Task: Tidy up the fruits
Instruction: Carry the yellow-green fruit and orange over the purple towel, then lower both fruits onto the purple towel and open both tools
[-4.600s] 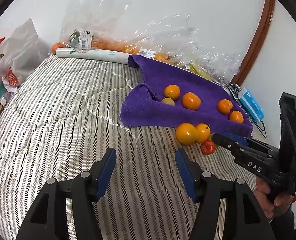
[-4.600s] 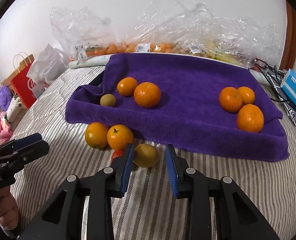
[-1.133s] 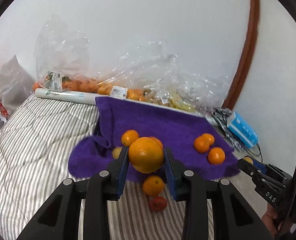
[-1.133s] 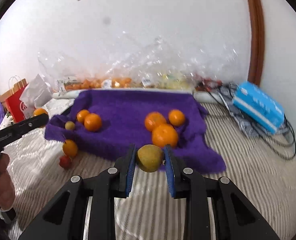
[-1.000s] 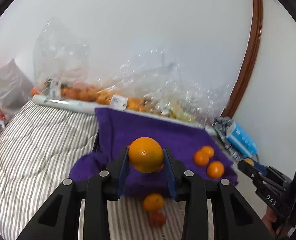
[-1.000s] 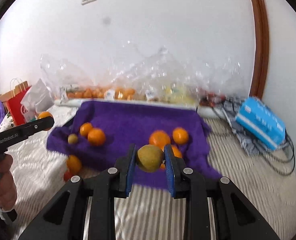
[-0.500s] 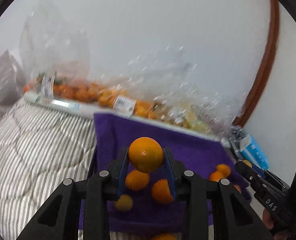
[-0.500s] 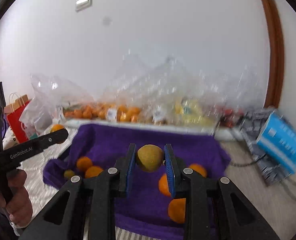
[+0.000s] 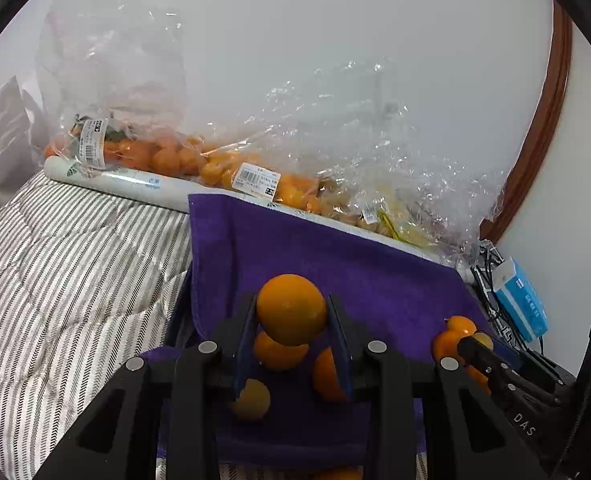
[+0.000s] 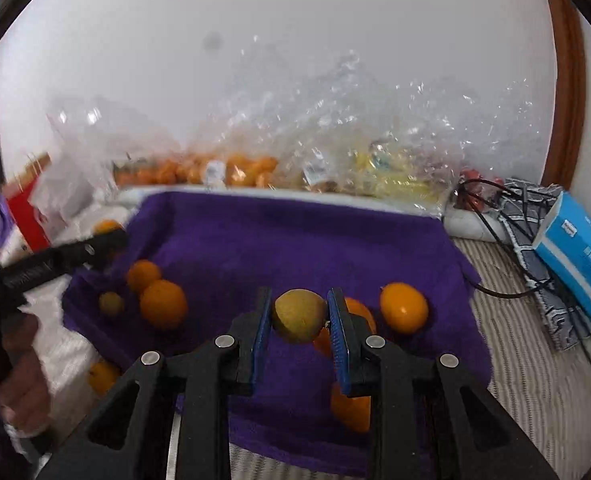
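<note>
An orange (image 9: 291, 309) is clamped between the blue pads of the left gripper (image 9: 291, 320) and is held in the air above the left part of the purple towel (image 9: 375, 280). Beneath it, two oranges (image 9: 279, 350) and a smaller yellowish fruit (image 9: 251, 400) are seen lying on the towel. A yellow-green fruit (image 10: 299, 315) is gripped by the right gripper (image 10: 300, 322) above the towel's right part, where three oranges (image 10: 403, 307) lie close together. Another orange (image 10: 102, 376) lies on the striped bedcover (image 9: 75, 260) just off the towel's near left corner. Bags of fruit (image 9: 223, 160) are lined up behind the towel's far edge.
</note>
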`<state>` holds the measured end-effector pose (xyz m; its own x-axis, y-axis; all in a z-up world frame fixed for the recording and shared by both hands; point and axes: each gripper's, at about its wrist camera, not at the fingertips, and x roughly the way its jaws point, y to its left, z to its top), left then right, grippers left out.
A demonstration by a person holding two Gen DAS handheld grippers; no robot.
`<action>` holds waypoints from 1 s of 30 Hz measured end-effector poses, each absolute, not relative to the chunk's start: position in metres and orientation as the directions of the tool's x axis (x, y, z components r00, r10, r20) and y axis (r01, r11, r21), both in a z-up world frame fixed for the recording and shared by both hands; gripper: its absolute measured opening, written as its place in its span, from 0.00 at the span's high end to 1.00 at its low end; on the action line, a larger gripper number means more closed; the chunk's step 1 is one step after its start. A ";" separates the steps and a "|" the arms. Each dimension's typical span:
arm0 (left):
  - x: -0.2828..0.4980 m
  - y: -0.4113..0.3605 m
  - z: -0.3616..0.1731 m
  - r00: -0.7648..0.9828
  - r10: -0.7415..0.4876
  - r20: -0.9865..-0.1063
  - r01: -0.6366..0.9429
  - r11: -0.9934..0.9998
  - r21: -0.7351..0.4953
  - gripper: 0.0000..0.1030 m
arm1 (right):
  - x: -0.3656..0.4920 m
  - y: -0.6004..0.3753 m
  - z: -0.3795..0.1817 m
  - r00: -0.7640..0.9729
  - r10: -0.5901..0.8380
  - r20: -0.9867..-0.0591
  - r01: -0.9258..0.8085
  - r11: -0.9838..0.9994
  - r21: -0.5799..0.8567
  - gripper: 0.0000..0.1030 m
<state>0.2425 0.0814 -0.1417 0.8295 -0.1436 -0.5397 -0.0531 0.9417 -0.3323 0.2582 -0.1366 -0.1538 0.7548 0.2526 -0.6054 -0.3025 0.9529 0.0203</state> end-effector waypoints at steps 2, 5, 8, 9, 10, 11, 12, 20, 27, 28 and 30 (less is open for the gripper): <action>0.244 0.080 -0.142 0.829 -0.140 -0.542 -0.052 0.945 -0.324 0.68 | 0.259 -0.137 -0.155 0.745 0.268 -0.610 -0.310 0.950 0.039 0.73; 0.245 0.082 -0.144 0.820 -0.144 -0.554 -0.057 0.942 -0.330 0.68 | 0.259 -0.136 -0.157 0.744 0.262 -0.615 -0.310 0.950 0.030 0.73; 0.247 0.082 -0.146 0.814 -0.142 -0.564 -0.062 0.943 -0.327 0.68 | 0.260 -0.133 -0.160 0.734 0.256 -0.629 -0.317 0.948 0.017 0.73; 0.248 0.081 -0.146 0.813 -0.141 -0.565 -0.062 0.944 -0.324 0.68 | 0.260 -0.130 -0.161 0.740 0.236 -0.630 -0.313 0.950 -0.012 0.73; 0.248 0.081 -0.146 0.811 -0.140 -0.568 -0.062 0.945 -0.321 0.68 | 0.259 -0.129 -0.162 0.744 0.223 -0.630 -0.308 0.951 -0.028 0.73; 0.249 0.080 -0.147 0.808 -0.138 -0.573 -0.062 0.947 -0.314 0.68 | 0.259 -0.129 -0.162 0.743 0.221 -0.632 -0.309 0.951 -0.031 0.73; 0.250 0.079 -0.148 0.806 -0.138 -0.576 -0.061 0.948 -0.312 0.68 | 0.260 -0.128 -0.163 0.738 0.222 -0.637 -0.311 0.950 -0.029 0.73; 0.251 0.074 -0.151 0.793 -0.149 -0.590 -0.044 0.953 -0.299 0.68 | 0.258 -0.125 -0.163 0.736 0.214 -0.642 -0.315 0.948 -0.044 0.73; 0.251 0.072 -0.151 0.791 -0.142 -0.596 -0.045 0.957 -0.288 0.68 | 0.258 -0.122 -0.165 0.733 0.211 -0.647 -0.324 0.944 -0.059 0.73; 0.251 0.072 -0.151 0.790 -0.141 -0.597 -0.045 0.958 -0.285 0.68 | 0.257 -0.121 -0.164 0.736 0.206 -0.645 -0.322 0.945 -0.065 0.73; 0.251 0.071 -0.151 0.791 -0.136 -0.596 -0.046 0.959 -0.280 0.68 | 0.256 -0.121 -0.164 0.737 0.208 -0.643 -0.326 0.943 -0.069 0.73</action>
<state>0.2513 0.0714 -0.1507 0.7910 -0.1364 -0.5964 -0.0458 0.9589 -0.2800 0.2562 -0.1212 -0.1638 0.7371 0.2079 -0.6430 -0.3259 0.9429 -0.0688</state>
